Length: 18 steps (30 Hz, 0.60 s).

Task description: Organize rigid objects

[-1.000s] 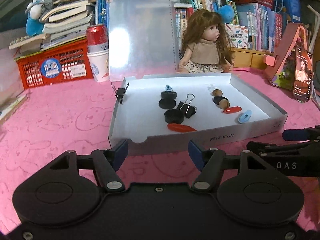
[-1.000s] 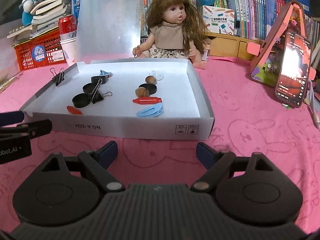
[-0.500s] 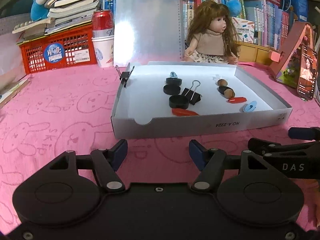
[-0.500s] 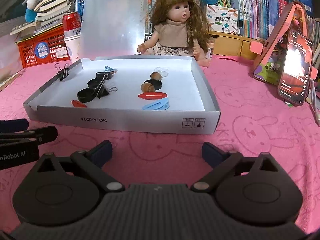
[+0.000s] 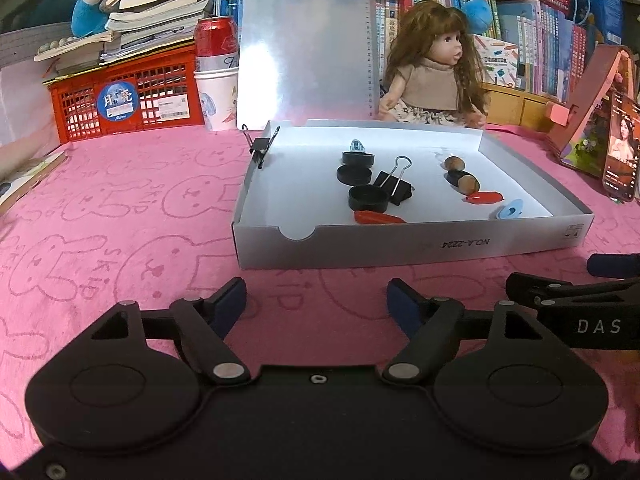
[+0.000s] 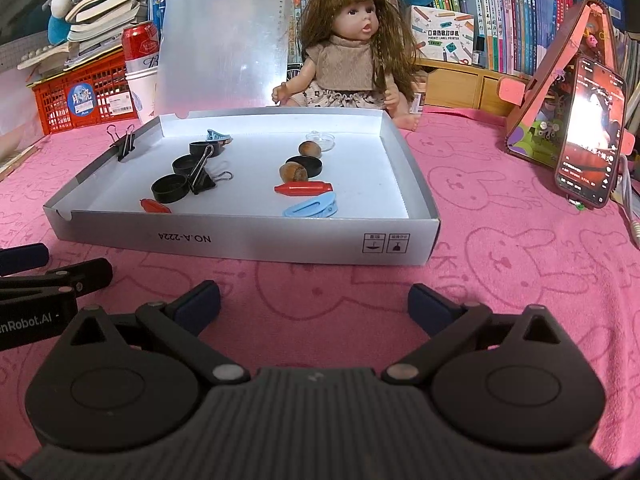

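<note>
Fingers of left gripper point(image 5: 316, 300) and right gripper point(image 6: 314, 302): spread wide, holding nothing, both over the pink cloth point(image 5: 120, 208) in front of the box tray point(image 6: 248, 236). Over the last second both drew back from the tray; contents unmoved. Suggests either a retreat after sorting or a pause between picks. In the tray: black round caps point(image 6: 170, 188), steel-handled binder clip point(image 6: 202, 178), glossy red capsule point(image 6: 304, 189), ridged walnuts point(image 6: 294, 171), blue plastic clip point(image 6: 312, 206).
</note>
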Tool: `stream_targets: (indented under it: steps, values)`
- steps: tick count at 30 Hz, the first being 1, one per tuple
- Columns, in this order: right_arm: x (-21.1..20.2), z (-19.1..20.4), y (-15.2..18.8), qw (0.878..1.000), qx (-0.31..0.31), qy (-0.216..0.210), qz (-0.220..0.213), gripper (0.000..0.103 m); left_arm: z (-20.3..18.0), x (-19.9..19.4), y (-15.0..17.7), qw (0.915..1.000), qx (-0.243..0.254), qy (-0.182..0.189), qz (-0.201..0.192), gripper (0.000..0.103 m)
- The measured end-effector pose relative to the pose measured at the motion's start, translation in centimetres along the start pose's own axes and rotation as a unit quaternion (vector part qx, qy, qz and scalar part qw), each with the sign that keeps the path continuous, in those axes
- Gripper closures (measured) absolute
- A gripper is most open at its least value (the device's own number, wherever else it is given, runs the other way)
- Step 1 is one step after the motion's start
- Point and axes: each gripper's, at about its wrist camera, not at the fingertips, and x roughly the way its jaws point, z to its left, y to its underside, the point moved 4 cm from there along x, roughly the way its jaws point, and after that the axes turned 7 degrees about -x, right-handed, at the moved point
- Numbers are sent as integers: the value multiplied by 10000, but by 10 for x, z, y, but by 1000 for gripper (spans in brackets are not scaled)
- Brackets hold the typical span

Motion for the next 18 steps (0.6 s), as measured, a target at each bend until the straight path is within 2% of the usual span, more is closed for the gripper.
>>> stream_targets:
  steps: [9,18]
  values:
    - [0,0,0,10000,2,-1,0,0,0,-1,1,10000,-15,-64,-14,23]
    - [0,0,0,10000,4,-3,1,0,1,2,1,9999,-35,-86,92,6]
